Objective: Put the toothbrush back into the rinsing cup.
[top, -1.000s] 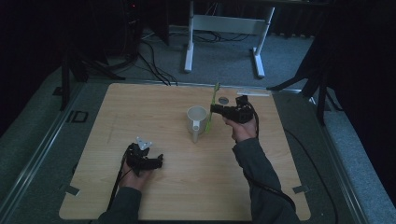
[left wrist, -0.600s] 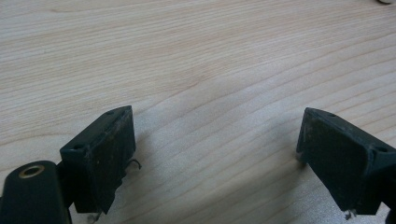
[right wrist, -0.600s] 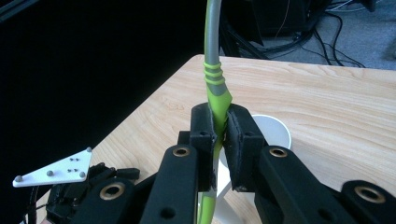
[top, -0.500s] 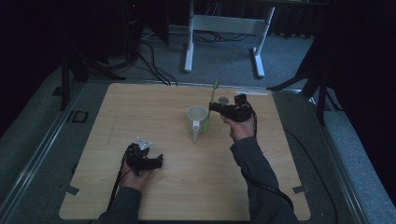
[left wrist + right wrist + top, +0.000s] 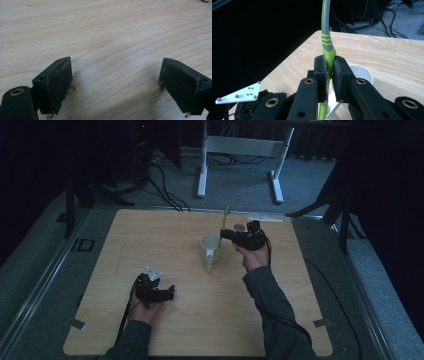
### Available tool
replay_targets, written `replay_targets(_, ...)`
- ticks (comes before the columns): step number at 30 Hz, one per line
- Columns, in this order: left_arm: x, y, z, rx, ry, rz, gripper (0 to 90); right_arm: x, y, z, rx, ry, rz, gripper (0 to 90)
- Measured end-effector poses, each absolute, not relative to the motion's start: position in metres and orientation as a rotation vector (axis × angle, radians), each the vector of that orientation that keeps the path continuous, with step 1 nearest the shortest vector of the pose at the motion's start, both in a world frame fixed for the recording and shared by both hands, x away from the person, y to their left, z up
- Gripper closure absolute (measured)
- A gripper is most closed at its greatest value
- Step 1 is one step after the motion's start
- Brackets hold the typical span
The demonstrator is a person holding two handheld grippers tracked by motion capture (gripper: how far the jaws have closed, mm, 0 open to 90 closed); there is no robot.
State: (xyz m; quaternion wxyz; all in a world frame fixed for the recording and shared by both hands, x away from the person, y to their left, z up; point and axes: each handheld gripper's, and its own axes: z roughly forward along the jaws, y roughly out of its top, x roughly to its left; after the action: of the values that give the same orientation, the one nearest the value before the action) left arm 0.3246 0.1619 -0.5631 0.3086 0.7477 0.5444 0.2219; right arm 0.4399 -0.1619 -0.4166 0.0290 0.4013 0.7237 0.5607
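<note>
Dim table, mug behind fingers, utensil end hidden

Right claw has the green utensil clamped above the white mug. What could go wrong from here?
1. The right claw pinches the thin green and grey plastic utensil on its narrow handle, so it could twist or slip between the pads.
2. The utensil's lower end is at the white ceramic mug; a sideways push might tip the mug.
3. The left claw rests open on the wooden table, far off, so nothing steadies the mug.

Toothbrush in mug, table centre.
</note>
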Motion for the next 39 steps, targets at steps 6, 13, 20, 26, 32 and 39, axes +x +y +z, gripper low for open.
replay_targets(6,0.325,0.162,-0.563,1.976,1.439,0.586,12.0,0.440,-0.158,-0.416,1.232,2.218,1.738,81.9)
replay_targets(13,0.325,0.162,-0.563,1.976,1.439,0.587,12.0,0.440,-0.155,-0.416,1.225,2.199,1.743,81.9)
replay_targets(20,0.325,0.162,-0.563,1.976,1.439,0.587,12.0,0.439,-0.149,-0.417,1.201,2.200,1.725,81.9)
replay_targets(26,0.325,0.162,-0.563,1.976,1.439,0.587,12.0,0.438,-0.145,-0.417,1.186,2.195,1.715,81.9)
replay_targets(32,0.325,0.162,-0.563,1.975,1.440,0.587,12.0,0.438,-0.142,-0.419,1.183,2.190,1.703,81.9)
replay_targets(39,0.325,0.162,-0.563,1.974,1.440,0.587,12.0,0.438,-0.139,-0.421,1.169,2.181,1.685,81.9)
